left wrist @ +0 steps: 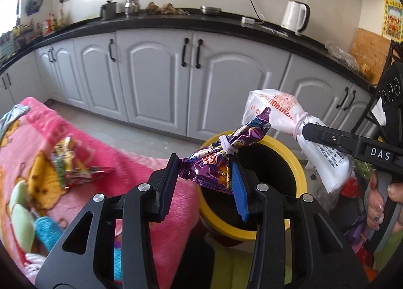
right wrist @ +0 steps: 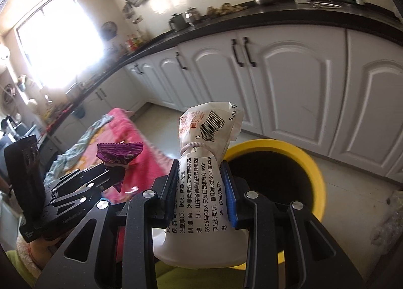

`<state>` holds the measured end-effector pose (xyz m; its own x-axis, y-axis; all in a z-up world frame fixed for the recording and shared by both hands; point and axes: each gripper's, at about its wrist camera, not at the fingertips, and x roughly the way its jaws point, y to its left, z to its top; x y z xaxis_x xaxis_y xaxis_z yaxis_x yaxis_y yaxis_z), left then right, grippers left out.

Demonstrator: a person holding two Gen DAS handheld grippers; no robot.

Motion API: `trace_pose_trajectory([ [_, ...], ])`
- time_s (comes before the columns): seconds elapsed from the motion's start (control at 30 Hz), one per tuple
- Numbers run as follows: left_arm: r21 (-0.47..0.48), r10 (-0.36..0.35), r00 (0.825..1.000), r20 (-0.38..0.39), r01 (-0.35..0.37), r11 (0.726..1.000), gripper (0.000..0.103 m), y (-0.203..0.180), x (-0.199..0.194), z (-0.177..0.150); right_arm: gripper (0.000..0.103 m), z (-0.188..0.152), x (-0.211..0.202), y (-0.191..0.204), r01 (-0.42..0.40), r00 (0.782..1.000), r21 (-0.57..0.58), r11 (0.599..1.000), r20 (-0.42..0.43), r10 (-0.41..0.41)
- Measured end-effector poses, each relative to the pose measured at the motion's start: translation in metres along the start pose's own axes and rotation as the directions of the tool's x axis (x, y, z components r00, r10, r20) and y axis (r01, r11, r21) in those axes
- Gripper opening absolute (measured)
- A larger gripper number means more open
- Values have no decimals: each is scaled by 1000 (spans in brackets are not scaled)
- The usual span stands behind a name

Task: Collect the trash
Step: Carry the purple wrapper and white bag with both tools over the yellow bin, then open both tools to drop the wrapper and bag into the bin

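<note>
Carrying step, near the end: left gripper (left wrist: 205, 175) clamped on crinkled purple foil snack wrapper (left wrist: 214, 160), right gripper (right wrist: 200, 188) clamped on white printed plastic packet (right wrist: 201, 175), both at centre frame above round yellow-rimmed bin (left wrist: 297, 160). Next, probably: centre over dark opening, then release.

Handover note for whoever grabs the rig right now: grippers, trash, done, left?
Left gripper: shut on the purple snack wrapper, near the yellow bin.
Right gripper: shut on the white tied packet, just short of the bin's rim.
Done: both pieces picked up.
Left: drop both in the bin; a colourful wrapper is on the pink blanket.
</note>
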<state>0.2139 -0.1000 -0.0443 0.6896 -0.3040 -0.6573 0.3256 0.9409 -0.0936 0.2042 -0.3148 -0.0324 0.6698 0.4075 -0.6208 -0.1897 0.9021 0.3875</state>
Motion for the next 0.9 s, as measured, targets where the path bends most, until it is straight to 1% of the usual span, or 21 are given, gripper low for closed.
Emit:
trace_pose_trajectory([
  [0.07,8,-12,1000,-20,13,1000,33,-7,11,-2,31,-4,3,-8,29,1000,12,1000,-4,-29],
  [0.2,27,-19,998,-52,20,999,34,-18,29,-5,34,-7,10,-24,43,999,60,997,-20,-42],
  [0.27,31,-19,998,-64,21,999,36,-22,37,-6,39,-6,13,-26,72,997,78,994,-15,-71],
  [0.3,33,-15,997,-69,17,999,39,-23,41,-7,46,-7,14,-30,80,997,90,993,-9,-79],
  [0.37,26,-9,997,-74,11,1000,41,-24,47,-9,48,-6,15,-37,87,996,110,990,-10,-87],
  [0.4,25,-11,997,-78,13,1000,43,-23,48,-10,50,-7,14,-40,90,996,121,989,-9,-90],
  [0.43,23,-6,997,-83,8,1000,47,-23,50,-12,51,-6,14,-42,90,996,127,988,-8,-90],
  [0.5,20,-2,996,-87,3,1000,50,-21,51,-14,51,-4,14,-45,91,996,134,987,-4,-92],
  [0.57,12,9,996,-87,-8,1000,56,-18,50,-16,51,-4,12,-45,86,996,135,987,2,-87],
  [0.6,6,12,996,-86,-11,1000,62,-17,49,-17,53,-5,11,-44,85,996,135,987,4,-86],
  [0.67,1,17,997,-81,-17,1000,65,-14,46,-18,54,-4,11,-41,82,996,129,988,5,-84],
  [0.73,-8,36,997,-70,-37,999,74,-10,42,-18,55,-4,11,-35,80,997,114,990,7,-82],
  [0.77,-14,41,997,-66,-42,999,75,-8,39,-18,55,-4,11,-33,76,997,109,991,10,-77],
  [0.87,-35,51,998,-44,-53,998,82,-1,29,-16,58,-4,8,-22,67,997,80,995,20,-69],
  [0.9,-39,57,998,-35,-58,998,86,0,25,-16,60,-4,7,-18,65,997,70,995,24,-67],
])
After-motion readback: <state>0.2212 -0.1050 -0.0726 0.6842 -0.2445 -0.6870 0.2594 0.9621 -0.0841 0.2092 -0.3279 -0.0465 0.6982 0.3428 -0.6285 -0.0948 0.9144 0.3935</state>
